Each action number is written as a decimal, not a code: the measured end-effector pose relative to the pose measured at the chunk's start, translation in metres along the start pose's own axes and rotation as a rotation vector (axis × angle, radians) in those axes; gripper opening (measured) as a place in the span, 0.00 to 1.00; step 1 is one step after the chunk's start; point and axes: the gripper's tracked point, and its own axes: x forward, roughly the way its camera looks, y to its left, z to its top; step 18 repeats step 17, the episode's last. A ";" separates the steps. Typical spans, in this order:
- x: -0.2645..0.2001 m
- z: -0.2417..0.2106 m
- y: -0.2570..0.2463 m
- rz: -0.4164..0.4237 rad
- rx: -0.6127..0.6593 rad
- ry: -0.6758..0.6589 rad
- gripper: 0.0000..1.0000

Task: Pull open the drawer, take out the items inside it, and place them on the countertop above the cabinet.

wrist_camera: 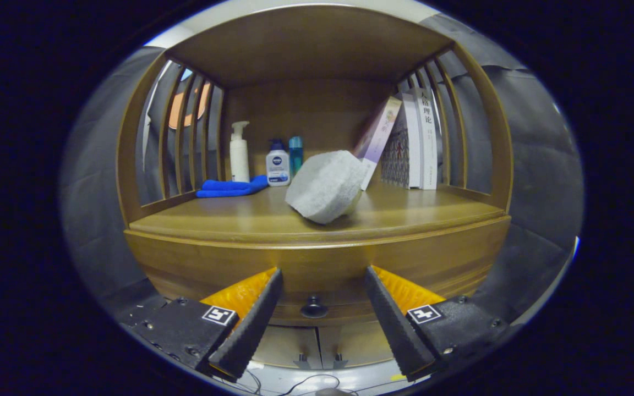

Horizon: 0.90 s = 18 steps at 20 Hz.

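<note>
Spread wide apart, my gripper (322, 275) holds nothing; its two fingers frame the drawer knob (314, 307), which sits between them and just beyond their tips, dead ahead and a touch low; the drawer (322, 269) it belongs to looks shut, its front running crosswise to my fingers and flush under the countertop edge; below it I see the tops of two small cabinet doors (317, 346). Whether anything is inside the drawer I cannot tell. On the countertop (229, 223) above, near its front and slightly right of my centre line, rests a pale grey sponge-like block (327, 186), tilted on one edge; it may be an item from the drawer, or it may simply live there; a shut drawer fits both a stage where it is yet to be pulled and one where it has been emptied and pushed back. Farther back on the left lie a folded blue cloth (231, 187), a white pump bottle (239, 151), a small white bottle (277, 163) and a teal bottle (295, 154); on the right, books (410, 143) lean against the slatted side.
</note>
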 end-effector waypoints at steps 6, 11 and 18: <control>-0.079 0.063 -0.015 -0.001 -0.042 -0.096 0.99; -0.181 0.114 -0.020 0.038 -0.026 -0.180 0.99; -0.248 0.129 -0.018 0.083 -0.034 -0.198 0.99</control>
